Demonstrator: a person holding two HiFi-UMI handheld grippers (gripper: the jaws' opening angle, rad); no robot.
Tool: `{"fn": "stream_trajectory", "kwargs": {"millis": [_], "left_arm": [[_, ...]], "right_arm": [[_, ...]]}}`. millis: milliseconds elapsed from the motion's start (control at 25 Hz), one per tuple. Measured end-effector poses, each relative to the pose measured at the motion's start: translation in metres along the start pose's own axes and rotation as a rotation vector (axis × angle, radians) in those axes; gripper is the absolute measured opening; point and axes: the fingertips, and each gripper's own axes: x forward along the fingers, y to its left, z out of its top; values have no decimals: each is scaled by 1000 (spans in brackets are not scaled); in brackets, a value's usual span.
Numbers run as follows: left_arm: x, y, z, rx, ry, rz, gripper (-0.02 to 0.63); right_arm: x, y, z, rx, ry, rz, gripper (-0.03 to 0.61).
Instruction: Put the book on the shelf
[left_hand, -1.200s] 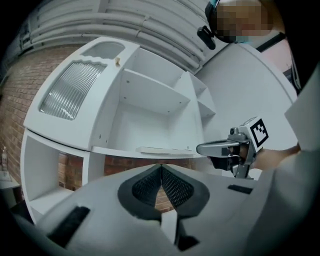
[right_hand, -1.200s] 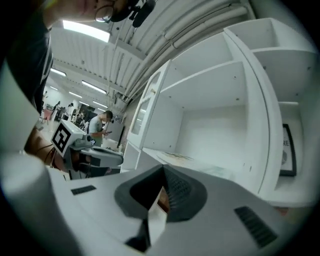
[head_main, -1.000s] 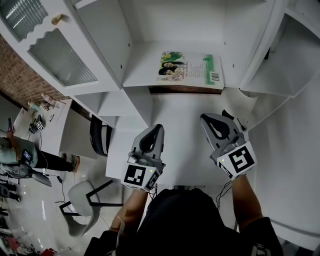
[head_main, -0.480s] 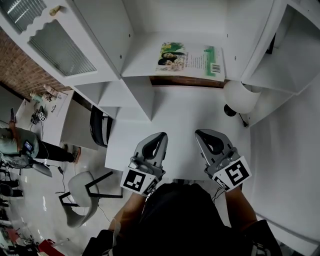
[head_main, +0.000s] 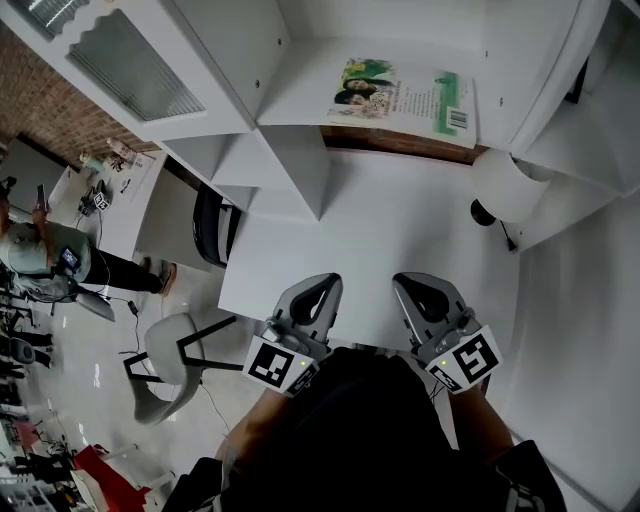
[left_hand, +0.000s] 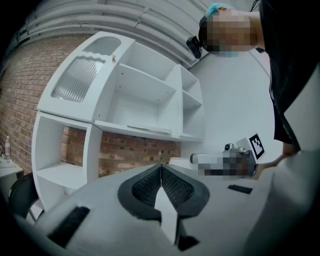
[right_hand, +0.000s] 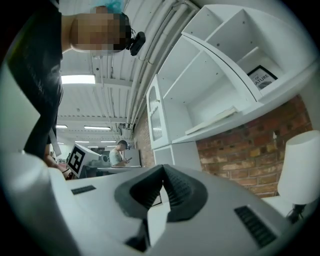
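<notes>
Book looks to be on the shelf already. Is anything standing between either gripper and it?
Nothing visible does. The book lies flat on the shelf, and only bare desk separates it from the left gripper and right gripper, both shut and empty. The lamp stands off to the right.

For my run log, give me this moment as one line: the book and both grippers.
book: lying flat on shelf | left gripper: jaws shut, empty | right gripper: jaws shut, empty | task: book placed
</notes>
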Motion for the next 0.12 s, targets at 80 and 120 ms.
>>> {"fn": "stream_trajectory", "kwargs": {"millis": [80, 120], "left_arm": [[-3, -3, -9, -17, 33, 5, 18], [-4, -5, -14, -26, 47, 6, 18]], "right_arm": [[-3, 5, -6, 9, 7, 8, 29], [-4, 8, -10, 11, 12, 11, 29]]}}
